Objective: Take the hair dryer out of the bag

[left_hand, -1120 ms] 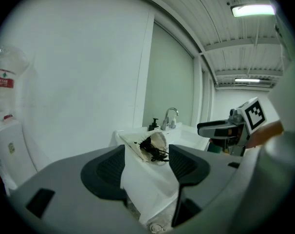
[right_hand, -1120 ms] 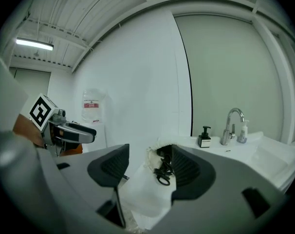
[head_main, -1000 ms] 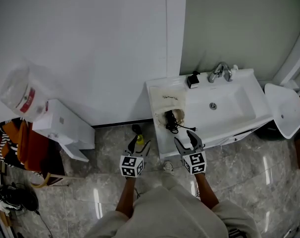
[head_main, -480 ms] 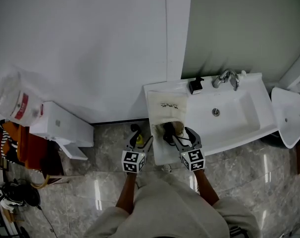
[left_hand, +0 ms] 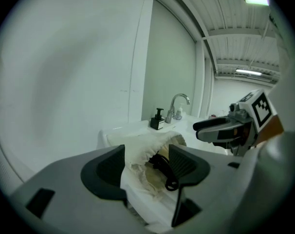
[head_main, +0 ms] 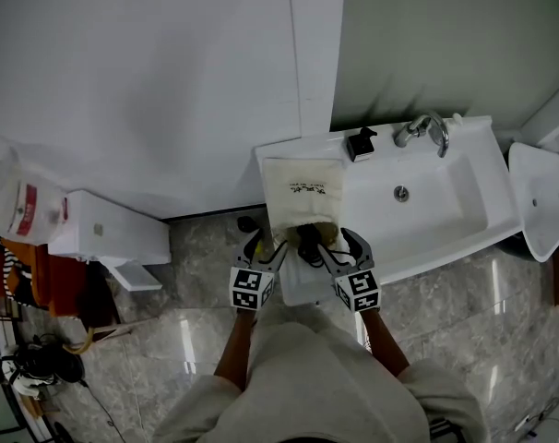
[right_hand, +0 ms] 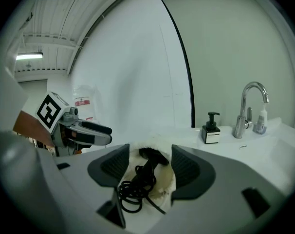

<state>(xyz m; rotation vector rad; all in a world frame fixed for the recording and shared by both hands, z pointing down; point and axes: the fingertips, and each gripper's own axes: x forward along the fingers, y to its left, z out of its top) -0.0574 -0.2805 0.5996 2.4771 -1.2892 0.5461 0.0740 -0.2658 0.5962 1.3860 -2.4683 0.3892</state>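
Observation:
A cream cloth bag lies on the left end of the white sink counter, its mouth toward me. A black hair dryer with its coiled cord sticks out of that mouth. My left gripper stands open at the left side of the mouth, and the bag's rim shows between its jaws without being pinched. My right gripper is open at the right side. In the right gripper view the dryer's handle and cord coil lie between the spread jaws, apart from the pads.
The basin, a chrome tap and a black-topped soap dispenser lie right of the bag. A white box sits on the floor at left against the wall, and a white bowl-shaped fixture stands at far right.
Both grippers have moved forward from the counter's front edge to either side of the bag's mouth. The jaws stay spread, and the bag and dryer have not shifted.

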